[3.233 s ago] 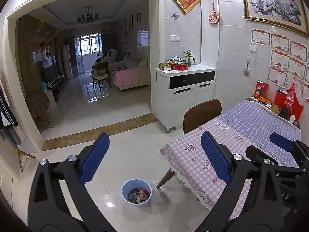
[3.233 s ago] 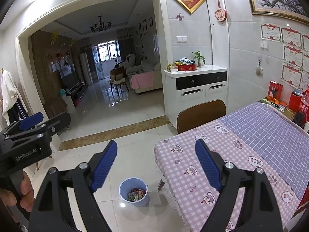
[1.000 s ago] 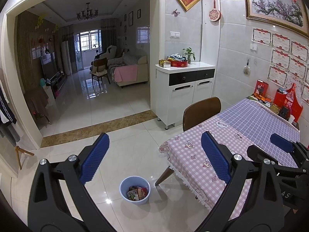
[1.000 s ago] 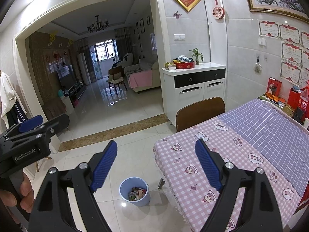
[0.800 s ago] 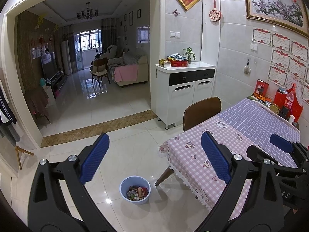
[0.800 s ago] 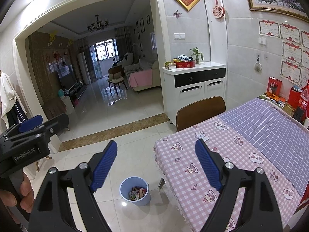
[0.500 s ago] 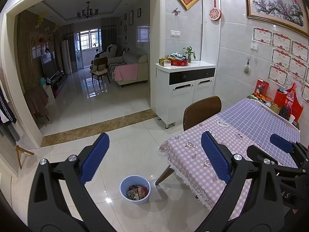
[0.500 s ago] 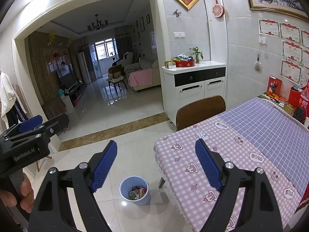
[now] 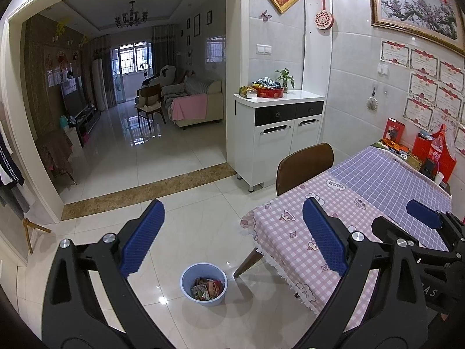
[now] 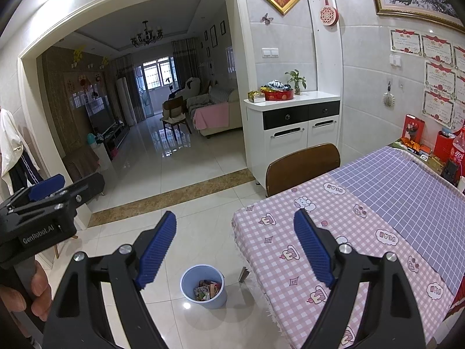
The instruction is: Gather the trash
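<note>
Tiled dining area opening through a wide archway onto a living room with a sofa [image 9: 200, 101] and a chandelier [image 9: 130, 19]. White glossy floor tiles [image 9: 186, 203] cover the foreground. A dining table [image 9: 377, 203] occupies the right side, draped in a pink checked cloth [image 10: 305, 247] at the near end and a purple grid cloth [image 10: 407, 186] at the far end. A brown chair [image 9: 305, 163] is pushed against the table's far edge. A white cabinet [image 9: 279, 133] stands against the wall beyond it, carrying a red tin [image 9: 268, 91] and a small potted plant [image 9: 284, 77].

A pale blue bin [image 9: 203, 285] stands on the floor just beside the table's near corner and close to a table leg [image 9: 247, 264]. It holds mixed trash [image 9: 207, 288], mainly coloured wrappers, lying low inside the bin.

The left gripper [image 9: 232, 241] is held above the floor, jaws spread wide and empty; the bin appears between and below its blue pads. The right gripper [image 10: 235, 250] is likewise released and empty, jaws wide, raised over the table's near corner with the bin below. In the right wrist view the left gripper's body appears at the left edge, with the person's hand [image 10: 32, 290] on its handle.
</note>
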Tool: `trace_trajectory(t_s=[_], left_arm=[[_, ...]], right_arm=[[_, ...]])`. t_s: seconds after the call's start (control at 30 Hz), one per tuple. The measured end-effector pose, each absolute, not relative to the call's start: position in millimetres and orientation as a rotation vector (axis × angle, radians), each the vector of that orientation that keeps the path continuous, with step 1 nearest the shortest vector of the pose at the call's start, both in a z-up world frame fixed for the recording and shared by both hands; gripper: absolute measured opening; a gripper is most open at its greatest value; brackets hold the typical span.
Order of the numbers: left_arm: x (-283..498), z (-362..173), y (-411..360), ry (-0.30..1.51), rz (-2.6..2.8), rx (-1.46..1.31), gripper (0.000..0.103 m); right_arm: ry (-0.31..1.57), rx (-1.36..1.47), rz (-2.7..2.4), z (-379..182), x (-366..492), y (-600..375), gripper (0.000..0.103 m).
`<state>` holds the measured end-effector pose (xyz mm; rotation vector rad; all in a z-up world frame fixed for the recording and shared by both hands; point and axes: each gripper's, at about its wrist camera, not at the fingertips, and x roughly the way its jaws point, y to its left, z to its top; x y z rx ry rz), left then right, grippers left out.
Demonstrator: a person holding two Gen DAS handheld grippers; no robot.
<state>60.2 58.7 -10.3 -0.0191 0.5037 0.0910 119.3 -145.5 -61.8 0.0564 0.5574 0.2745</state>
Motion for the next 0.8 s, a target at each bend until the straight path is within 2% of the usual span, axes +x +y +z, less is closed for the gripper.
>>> trace_trajectory(t_s=[0.8], left_arm=[[65.9, -15.7, 79.9, 0.529, 0.055, -0.007, 0.094]], right_arm=[[0.569, 0.065, 0.242, -70.2, 120.8, -131.9, 0.081]])
